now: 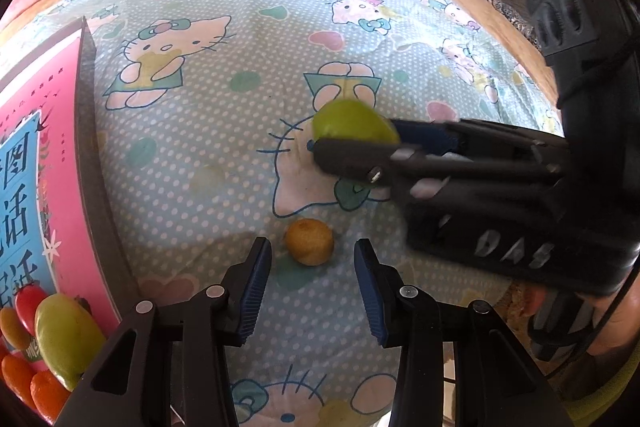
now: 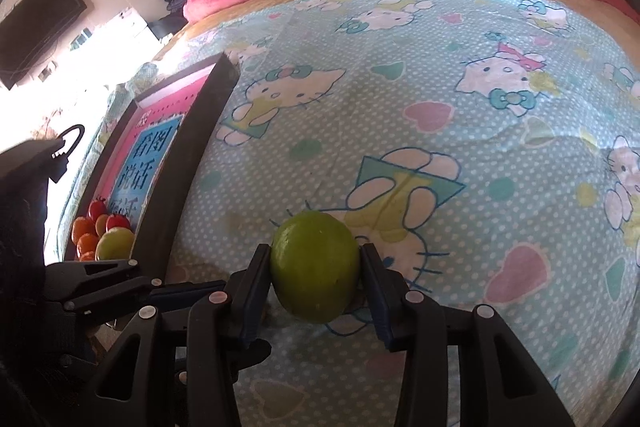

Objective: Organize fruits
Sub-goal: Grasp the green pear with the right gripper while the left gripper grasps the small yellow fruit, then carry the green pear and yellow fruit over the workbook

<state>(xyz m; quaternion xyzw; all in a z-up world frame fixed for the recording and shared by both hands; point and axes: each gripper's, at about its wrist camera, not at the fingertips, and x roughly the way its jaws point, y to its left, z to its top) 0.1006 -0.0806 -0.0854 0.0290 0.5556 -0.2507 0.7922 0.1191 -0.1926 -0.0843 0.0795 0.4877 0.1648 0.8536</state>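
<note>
Right gripper clamped on round green fruit, just right of dark-rimmed tray. Smooth, firm, likely slippery; hold at its widest girth. Left gripper jaws apart, straddling small orange fruit, not touching.

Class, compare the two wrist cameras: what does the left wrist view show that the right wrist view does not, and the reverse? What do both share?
Only the left wrist view shows the small orange fruit lying on the bedsheet ahead of the left gripper, whose pads do not touch it. Only the right wrist view shows the wall-mounted screen. Both show the green fruit clamped in the right gripper, and the tray of fruit.
</note>
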